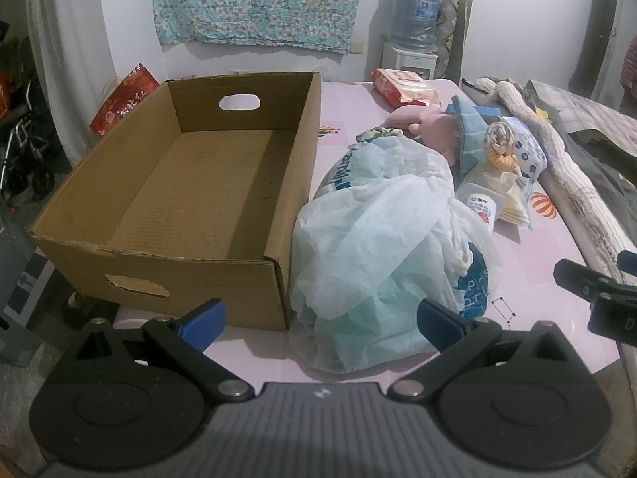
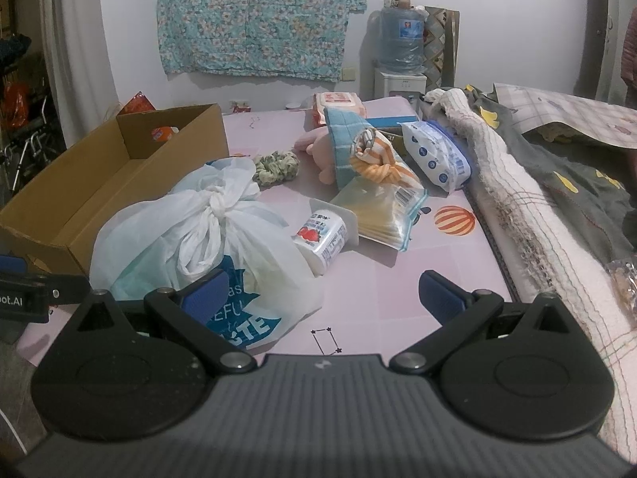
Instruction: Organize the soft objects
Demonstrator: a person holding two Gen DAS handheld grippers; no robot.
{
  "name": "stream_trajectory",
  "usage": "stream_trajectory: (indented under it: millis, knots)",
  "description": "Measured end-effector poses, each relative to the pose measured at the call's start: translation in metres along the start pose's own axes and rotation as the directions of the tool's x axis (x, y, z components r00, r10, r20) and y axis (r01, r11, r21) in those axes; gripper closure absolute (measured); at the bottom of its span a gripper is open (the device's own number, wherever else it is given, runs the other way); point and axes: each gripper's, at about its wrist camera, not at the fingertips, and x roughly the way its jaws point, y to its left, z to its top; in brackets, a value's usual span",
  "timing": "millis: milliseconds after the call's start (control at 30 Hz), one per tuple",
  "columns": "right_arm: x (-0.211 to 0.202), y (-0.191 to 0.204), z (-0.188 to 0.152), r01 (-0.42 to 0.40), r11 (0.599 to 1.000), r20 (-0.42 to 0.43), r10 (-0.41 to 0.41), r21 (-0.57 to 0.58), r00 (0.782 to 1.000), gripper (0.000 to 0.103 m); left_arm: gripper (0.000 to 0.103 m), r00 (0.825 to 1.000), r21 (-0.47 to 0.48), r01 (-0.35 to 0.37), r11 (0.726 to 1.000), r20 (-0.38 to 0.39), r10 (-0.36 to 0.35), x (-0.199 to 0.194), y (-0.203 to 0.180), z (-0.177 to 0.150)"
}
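Both tongs hover low over the near edge of the pink table, each spread wide and holding nothing: left gripper, right gripper. One knotted plastic bag lies just ahead between them; one cardboard box sits left of it; one green scrunchie and one plush toy lie farther ahead.

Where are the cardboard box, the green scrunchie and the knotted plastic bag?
cardboard box [image 1: 223, 183], left wrist view, bare inside floor.
green scrunchie [image 2: 276, 167], right wrist view, its ruffled fabric ring.
knotted plastic bag [image 2: 219, 203], right wrist view, the tied knot.
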Motion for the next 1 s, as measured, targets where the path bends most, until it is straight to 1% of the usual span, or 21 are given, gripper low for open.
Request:
stream_trajectory:
  millis: [733, 867, 1000]
  knots:
    - [0.010, 0.001, 0.000, -0.004, 1.000, -0.023, 0.004, -0.001, 1.000, 0.001, 0.000, 1.000, -0.003, 0.002, 1.000, -0.002, -0.002, 0.001, 0.002, 0.001]
    - [0.012, -0.003, 0.000, -0.019, 1.000, -0.019, 0.019, 0.012, 1.000, 0.001, 0.000, 1.000, 0.008, 0.008, 1.000, 0.016, -0.008, -0.001, 0.001, 0.005]
    - [0.017, -0.022, -0.001, -0.060, 0.997, 0.007, 0.060, 0.056, 0.998, 0.001, 0.000, 0.997, 0.031, 0.050, 0.998, 0.055, -0.052, -0.003, -0.009, 0.019]
